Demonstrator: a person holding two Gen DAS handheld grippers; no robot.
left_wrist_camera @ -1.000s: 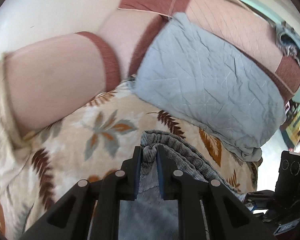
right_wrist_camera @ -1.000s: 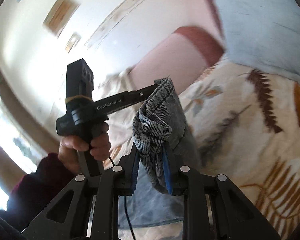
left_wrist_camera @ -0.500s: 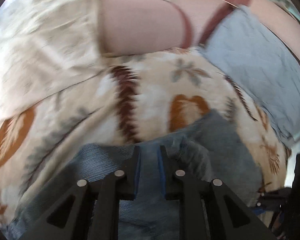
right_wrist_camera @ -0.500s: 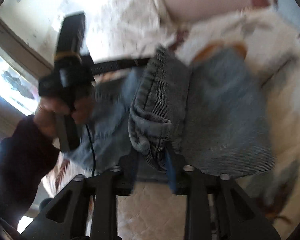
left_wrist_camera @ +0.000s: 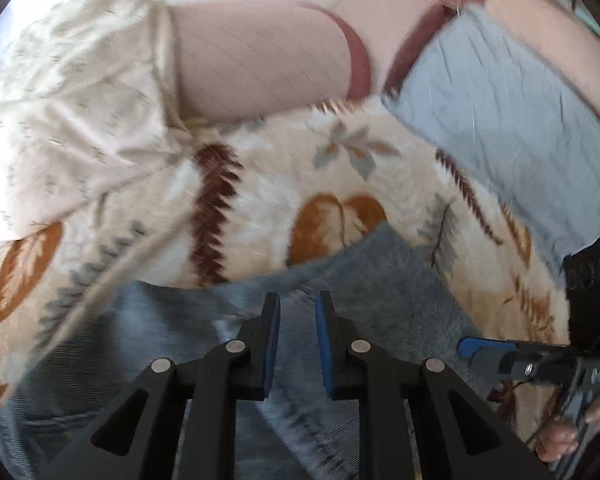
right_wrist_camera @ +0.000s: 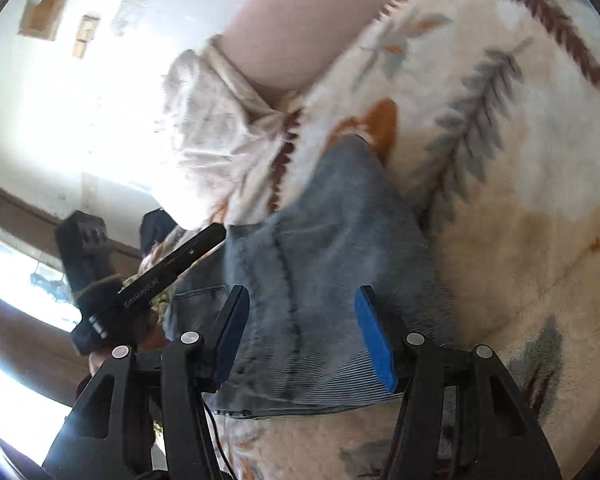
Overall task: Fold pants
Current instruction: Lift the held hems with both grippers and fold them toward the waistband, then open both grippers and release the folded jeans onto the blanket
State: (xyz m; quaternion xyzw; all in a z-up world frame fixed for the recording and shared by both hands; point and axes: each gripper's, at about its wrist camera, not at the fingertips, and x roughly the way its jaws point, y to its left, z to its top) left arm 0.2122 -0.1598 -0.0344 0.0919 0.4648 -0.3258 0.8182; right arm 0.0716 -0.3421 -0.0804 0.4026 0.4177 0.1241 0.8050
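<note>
The grey-blue corduroy pants [left_wrist_camera: 364,280] lie folded flat on the leaf-patterned blanket [left_wrist_camera: 260,184]. My left gripper [left_wrist_camera: 298,312] hovers just over the pants with its jaws slightly apart and nothing between them. My right gripper [right_wrist_camera: 300,304] is wide open above the pants [right_wrist_camera: 332,256], holding nothing. The right gripper also shows at the lower right of the left wrist view [left_wrist_camera: 472,347]. The left gripper shows at the left of the right wrist view [right_wrist_camera: 204,240].
A pink bolster pillow [left_wrist_camera: 260,56] and a light blue pillow [left_wrist_camera: 500,100] lie at the back of the bed. A cream floral cover [left_wrist_camera: 72,112] is bunched at the left. A bright window [right_wrist_camera: 16,272] is at the left.
Both grippers carried the pants' lifted end down onto the blanket, then let go. The right jaws opened wide, the left jaws parted slightly. The pants now lie flat and folded over.
</note>
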